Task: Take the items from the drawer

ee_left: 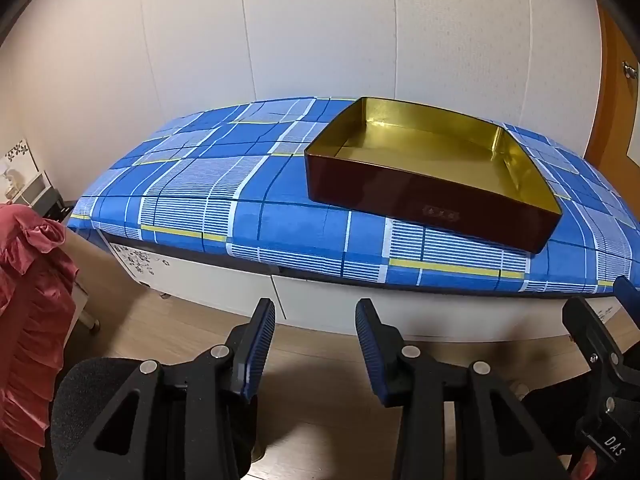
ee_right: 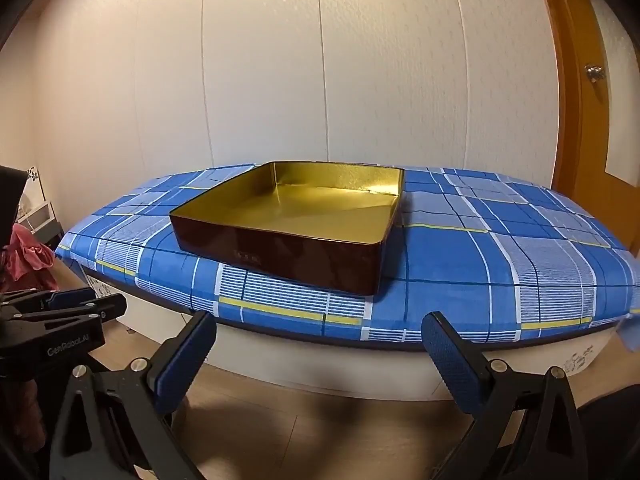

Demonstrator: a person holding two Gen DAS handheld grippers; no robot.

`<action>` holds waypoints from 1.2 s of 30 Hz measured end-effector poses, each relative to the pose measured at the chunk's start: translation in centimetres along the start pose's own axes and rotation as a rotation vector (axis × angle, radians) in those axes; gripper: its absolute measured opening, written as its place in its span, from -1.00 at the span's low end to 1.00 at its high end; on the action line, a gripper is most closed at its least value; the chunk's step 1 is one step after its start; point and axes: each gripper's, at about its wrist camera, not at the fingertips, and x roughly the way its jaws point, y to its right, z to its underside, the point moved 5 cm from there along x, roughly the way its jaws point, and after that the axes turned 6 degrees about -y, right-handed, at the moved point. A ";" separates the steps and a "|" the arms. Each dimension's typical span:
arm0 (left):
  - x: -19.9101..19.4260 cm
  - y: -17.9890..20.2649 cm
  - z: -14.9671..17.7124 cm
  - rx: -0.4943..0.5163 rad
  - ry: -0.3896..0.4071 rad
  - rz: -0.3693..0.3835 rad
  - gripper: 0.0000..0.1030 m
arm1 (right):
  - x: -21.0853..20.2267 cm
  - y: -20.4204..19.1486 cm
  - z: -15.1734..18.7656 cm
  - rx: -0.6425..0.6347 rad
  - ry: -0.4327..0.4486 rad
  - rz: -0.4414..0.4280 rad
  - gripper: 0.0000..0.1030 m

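A white cabinet stands under a blue plaid cloth [ee_left: 208,200], and its drawer fronts [ee_left: 340,312] look closed, with a seam between them. On the cloth sits a dark red box [ee_left: 420,196] with a gold inside, nothing in it. My left gripper [ee_left: 315,312] hovers in front of the drawer fronts, its jaws a little apart with nothing between them. My right gripper [ee_right: 320,322] is held wide open before the cabinet [ee_right: 320,364], below the box [ee_right: 288,252]. Each gripper shows at the edge of the other's view: right gripper [ee_left: 600,300], left gripper [ee_right: 80,304].
Pink ruffled fabric [ee_left: 28,300] hangs at the left. A wooden door [ee_right: 580,120] with a knob stands at the right. White wall panels rise behind the cabinet. Wooden floor [ee_left: 320,400] lies below the grippers. A small white shelf [ee_left: 36,192] sits far left.
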 end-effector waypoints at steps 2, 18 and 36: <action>0.0 0.0 0.0 0.002 0.000 0.002 -0.19 | 0.1 0.1 0.0 0.005 -0.002 -0.001 1.00; -0.2 0.1 -0.2 0.007 0.005 -0.001 -0.19 | 0.2 0.3 0.1 0.017 -0.009 -0.002 1.00; -0.1 0.1 -0.4 0.009 0.003 0.002 -0.19 | 0.3 0.2 -0.1 0.019 -0.010 -0.008 1.00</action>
